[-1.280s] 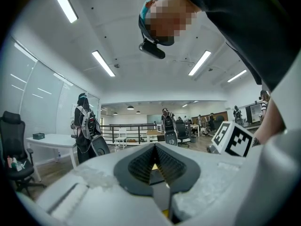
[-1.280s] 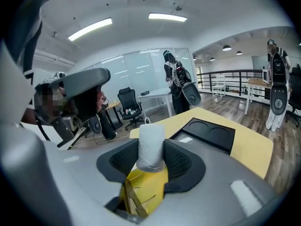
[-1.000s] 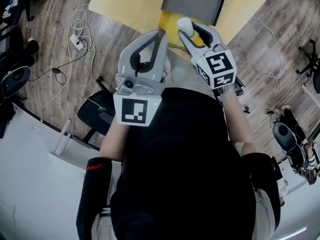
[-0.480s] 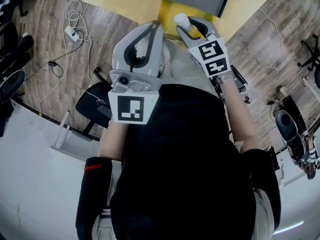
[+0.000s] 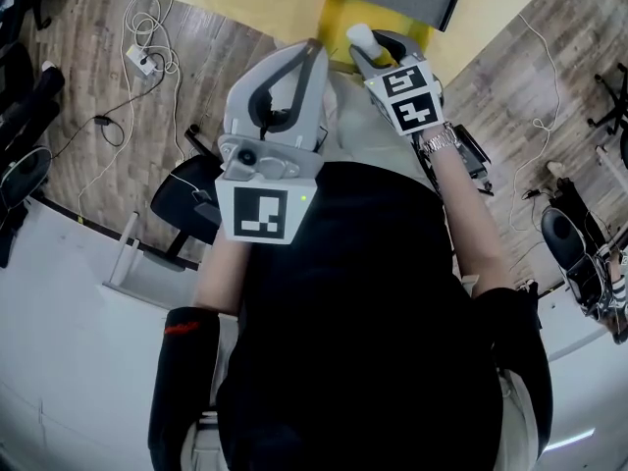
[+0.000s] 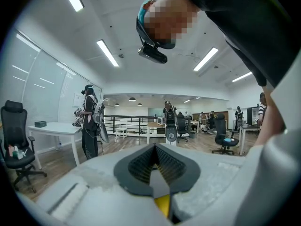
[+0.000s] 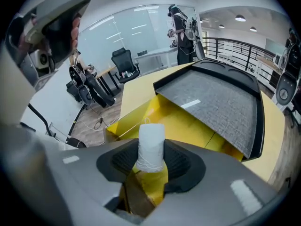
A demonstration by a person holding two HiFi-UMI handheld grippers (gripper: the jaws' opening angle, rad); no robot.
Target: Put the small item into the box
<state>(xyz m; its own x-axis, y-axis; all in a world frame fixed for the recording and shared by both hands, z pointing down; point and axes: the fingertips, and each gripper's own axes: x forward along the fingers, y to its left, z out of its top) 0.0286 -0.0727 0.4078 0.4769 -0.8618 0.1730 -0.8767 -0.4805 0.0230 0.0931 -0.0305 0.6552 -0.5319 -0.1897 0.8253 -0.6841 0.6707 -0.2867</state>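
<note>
My right gripper (image 5: 367,47) is shut on a small white spool of thread (image 5: 360,36), which stands upright between its dark pads. In the right gripper view the spool (image 7: 151,146) hangs over the open yellow box (image 7: 188,126) on a yellow table (image 7: 136,91). A grey-lined tray with a black rim (image 7: 221,102) lies tilted over the box's far side. My left gripper (image 5: 313,46) is held level to the left of the box, shut with nothing in it; in its own view its pads (image 6: 141,161) meet at the tips.
A black office chair (image 5: 189,214) stands by my left hip. Cables and a power strip (image 5: 137,62) lie on the wooden floor at left. People (image 6: 89,121) and a white desk (image 6: 51,126) stand farther off in the room.
My right gripper has dropped and tipped further down toward the yellow box, still holding the spool. The left gripper has sunk slightly.
</note>
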